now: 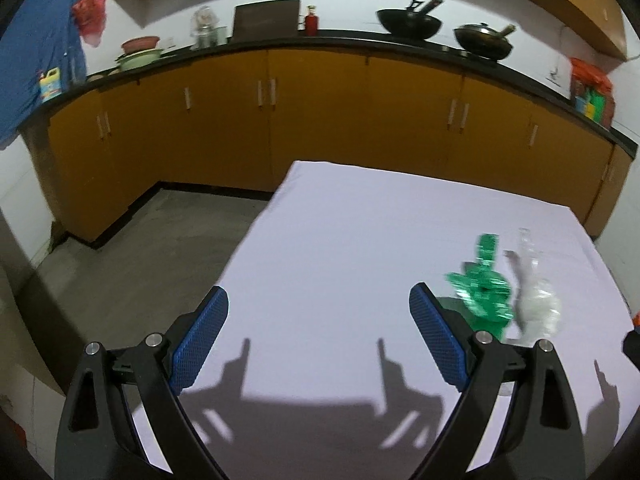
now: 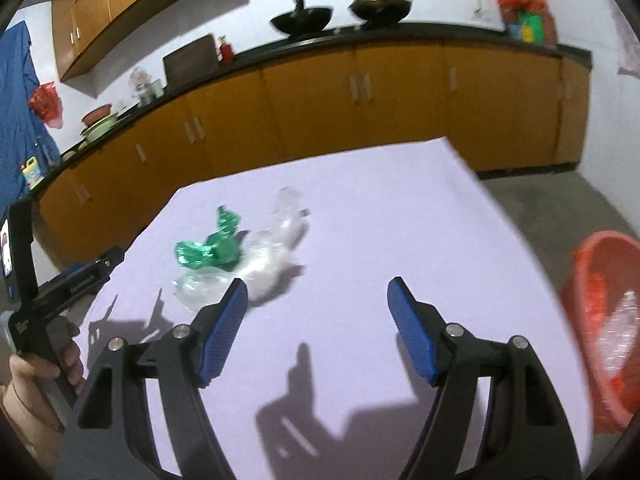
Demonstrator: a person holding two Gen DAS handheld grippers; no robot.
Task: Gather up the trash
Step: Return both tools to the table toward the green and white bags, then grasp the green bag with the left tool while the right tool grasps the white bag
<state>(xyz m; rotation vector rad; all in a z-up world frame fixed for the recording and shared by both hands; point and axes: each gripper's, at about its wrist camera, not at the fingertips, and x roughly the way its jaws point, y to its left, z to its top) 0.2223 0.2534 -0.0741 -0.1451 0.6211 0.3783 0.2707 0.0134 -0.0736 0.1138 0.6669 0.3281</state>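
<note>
A crumpled green wrapper [image 1: 482, 290] and clear crumpled plastic [image 1: 538, 304] lie together on the white table [image 1: 340, 240]. They sit just right of and beyond my left gripper [image 1: 318, 312], which is open with nothing between its blue pads. In the right wrist view the green wrapper [image 2: 208, 250] and the clear plastic [image 2: 260, 264] lie ahead and to the left of my right gripper [image 2: 316, 300]. It is open and empty, and its left pad [image 2: 224, 332] is close to the plastic. An orange bin [image 2: 604, 320] holding clear plastic stands off the table's right side.
The left gripper's body [image 2: 76, 280] and a hand [image 2: 44, 364] show at the left edge of the right wrist view. Yellow cabinets [image 1: 320, 120] under a dark counter with woks [image 1: 408, 24] run behind the table. Grey floor [image 1: 140, 260] lies left of it.
</note>
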